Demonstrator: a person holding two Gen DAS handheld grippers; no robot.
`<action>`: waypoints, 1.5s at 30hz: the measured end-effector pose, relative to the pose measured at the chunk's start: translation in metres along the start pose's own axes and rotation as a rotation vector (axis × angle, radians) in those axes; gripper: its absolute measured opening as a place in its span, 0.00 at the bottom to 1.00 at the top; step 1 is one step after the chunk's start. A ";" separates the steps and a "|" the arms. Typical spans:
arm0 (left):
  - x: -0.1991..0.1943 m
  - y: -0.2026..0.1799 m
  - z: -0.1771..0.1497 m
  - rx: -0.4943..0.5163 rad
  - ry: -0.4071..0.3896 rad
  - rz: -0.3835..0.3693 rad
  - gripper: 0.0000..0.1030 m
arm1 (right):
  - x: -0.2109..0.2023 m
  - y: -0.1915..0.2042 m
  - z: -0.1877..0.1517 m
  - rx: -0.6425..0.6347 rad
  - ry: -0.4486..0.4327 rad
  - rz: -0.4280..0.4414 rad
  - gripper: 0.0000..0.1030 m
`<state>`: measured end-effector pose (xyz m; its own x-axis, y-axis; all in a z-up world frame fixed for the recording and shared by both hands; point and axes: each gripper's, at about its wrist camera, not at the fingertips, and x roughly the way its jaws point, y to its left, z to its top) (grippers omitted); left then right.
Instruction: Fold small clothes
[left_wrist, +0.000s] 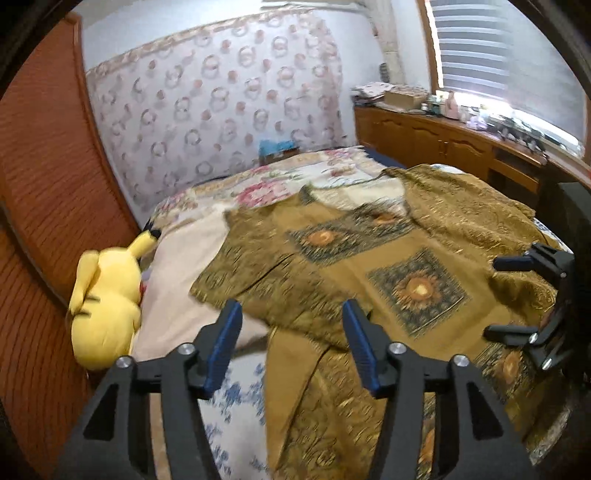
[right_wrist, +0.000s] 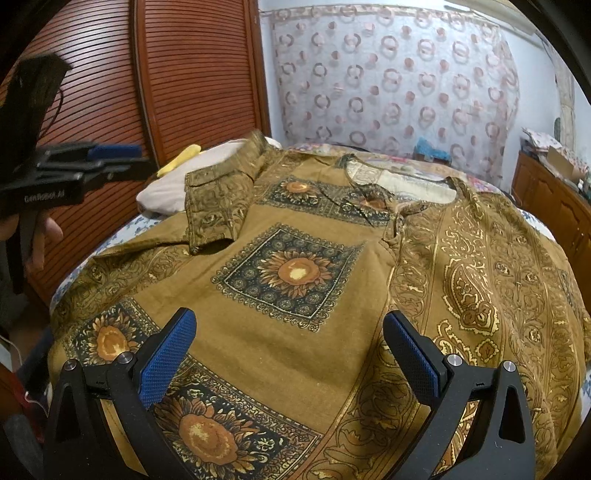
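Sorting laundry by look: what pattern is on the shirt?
Mustard-brown shirt with dark sunflower squares and gold paisley borders; clearest in the right wrist view.

Left wrist view: rides just behind the left gripper (left_wrist: 291, 343), raised above the near left edge of the bed (left_wrist: 192, 266), angled down and across toward the patterned curtain (left_wrist: 214, 99) and the window (left_wrist: 506, 62), with the right gripper (left_wrist: 517, 295) at its right edge. Right wrist view: sits low and close over the brown patterned shirt (right_wrist: 295, 332), facing down the bed toward the same curtain and the slatted wardrobe doors (right_wrist: 199, 70). Shared by both: shirt, bed, curtain, yellow plush toy (left_wrist: 107, 302).
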<state>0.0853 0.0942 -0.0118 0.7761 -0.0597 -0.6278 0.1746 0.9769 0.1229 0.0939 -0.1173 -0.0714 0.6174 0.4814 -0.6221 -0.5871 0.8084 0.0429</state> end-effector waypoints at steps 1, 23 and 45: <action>0.002 0.004 -0.005 -0.012 0.007 0.005 0.55 | -0.001 0.000 0.000 0.002 -0.003 0.000 1.00; 0.052 0.048 -0.072 -0.231 0.151 -0.004 0.56 | 0.086 0.049 0.125 -0.155 0.072 0.255 0.80; 0.054 0.062 -0.080 -0.273 0.150 -0.005 0.59 | 0.199 0.103 0.147 -0.258 0.267 0.328 0.29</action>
<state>0.0899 0.1679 -0.0993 0.6739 -0.0539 -0.7369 -0.0065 0.9969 -0.0788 0.2332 0.1120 -0.0756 0.2424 0.5655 -0.7883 -0.8593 0.5024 0.0962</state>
